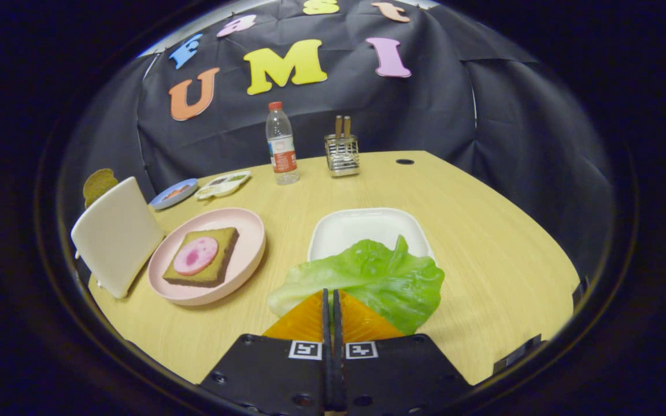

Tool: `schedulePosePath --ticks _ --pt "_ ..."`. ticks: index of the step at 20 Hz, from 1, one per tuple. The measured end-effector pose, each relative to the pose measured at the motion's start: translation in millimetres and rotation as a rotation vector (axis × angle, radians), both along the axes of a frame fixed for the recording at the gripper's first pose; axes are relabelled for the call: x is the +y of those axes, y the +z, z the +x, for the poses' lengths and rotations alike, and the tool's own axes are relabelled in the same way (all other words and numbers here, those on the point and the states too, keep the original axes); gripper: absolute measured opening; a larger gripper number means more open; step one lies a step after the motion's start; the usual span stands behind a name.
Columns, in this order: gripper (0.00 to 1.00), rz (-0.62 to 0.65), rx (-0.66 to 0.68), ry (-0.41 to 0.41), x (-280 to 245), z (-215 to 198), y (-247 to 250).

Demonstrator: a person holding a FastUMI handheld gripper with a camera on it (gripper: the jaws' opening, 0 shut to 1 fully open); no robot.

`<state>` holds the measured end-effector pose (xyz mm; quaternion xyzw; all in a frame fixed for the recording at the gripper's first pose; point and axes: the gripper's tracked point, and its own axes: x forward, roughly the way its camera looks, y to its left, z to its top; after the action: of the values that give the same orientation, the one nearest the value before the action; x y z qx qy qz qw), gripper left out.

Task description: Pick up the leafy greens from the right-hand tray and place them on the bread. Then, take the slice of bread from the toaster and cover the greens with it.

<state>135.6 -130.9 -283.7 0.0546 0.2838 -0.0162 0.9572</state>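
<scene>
Pale green and crinkled, a lettuce leaf [374, 276] hung pinched between the two fingers of the gripper [331, 300], which were clenched together on its near edge, both pressing on it. The leaf appeared lifted off the white square tray [341, 225], which sat just beyond it at twelve o'clock from the fingertips. At about ten o'clock from the fingers lay a pink round plate [249, 254] carrying a brown slice of bread [220, 267] topped with a pink round of ham [195, 255]. Touching or nearly touching that plate's far-left side, at nine to ten o'clock, stood a cream toaster [116, 236] with a second slice of bread [99, 184] poking from its top. Further back on the light wooden table [495, 254] stood a clear water bottle [281, 147] with a red cap, a wire holder [342, 153] with wooden handles, a blue dish [174, 193] and a small divided tray [223, 185]. By the look of it, the first step was under way: greens gripped, not yet placed. The next move would call for carrying the leaf leftward over the ham and letting go squarely above the slice. The bottle's label was too small to read; square black-and-white markers sat on the gripper body.
</scene>
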Motion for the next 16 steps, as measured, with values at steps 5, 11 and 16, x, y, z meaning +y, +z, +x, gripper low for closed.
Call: schedulePosePath --ticks 5,11,16 --pt "0.0 -0.045 -0.088 0.014 8.8 -3.5 40.7" --pt "0.0 -0.047 -0.122 0.021 24.4 2.8 69.2" --pt "0.0 -0.048 -0.142 0.018 44.3 20.4 97.1"
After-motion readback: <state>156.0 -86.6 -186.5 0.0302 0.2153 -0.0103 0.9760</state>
